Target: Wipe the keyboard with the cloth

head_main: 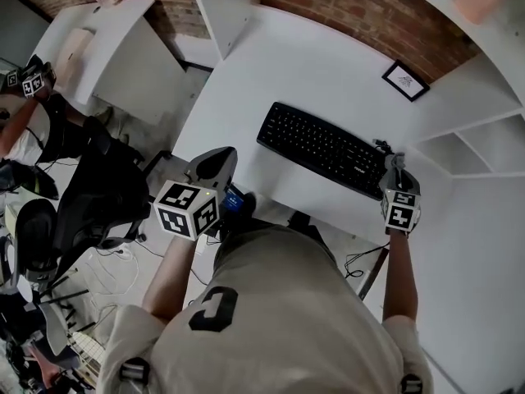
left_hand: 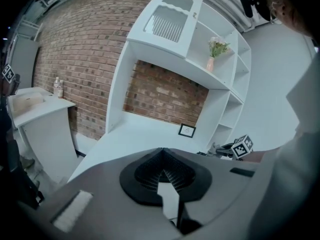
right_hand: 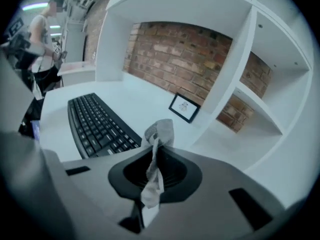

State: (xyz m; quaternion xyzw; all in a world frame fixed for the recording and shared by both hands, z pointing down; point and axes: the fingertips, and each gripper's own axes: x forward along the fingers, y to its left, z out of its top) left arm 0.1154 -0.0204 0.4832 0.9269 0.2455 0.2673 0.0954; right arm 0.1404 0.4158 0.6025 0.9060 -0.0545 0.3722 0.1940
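Right gripper view shows the right gripper (right_hand: 154, 151) with its fingers pinching a small grey cloth (right_hand: 160, 130). A crumpled tuft stands above the tips and a strip hangs down between them. The cloth is held just beside the right end of the black keyboard (right_hand: 100, 124), and as far as I can tell it is not touching the keys. The keyboard lies flat on the white bench (right_hand: 145, 91), with a small framed picture (right_hand: 184, 107) behind it near the shelf unit.

Left gripper view shows the left gripper (left_hand: 162, 156) with its 2 fingers pressed together and nothing between them. In the head view it sits at the near left edge of the bench, apart from the keyboard.

My reading of the step in hand is that the cloth is gripped and poised at the keyboard's end, with wiping not yet begun. The next move calls for lowering the tuft onto the keys at the right end. It should then be drawn leftward along the rows with light, even pressure, so the keyboard does not skid on the smooth bench. The idle left gripper could steady the keyboard's left end if it slides.
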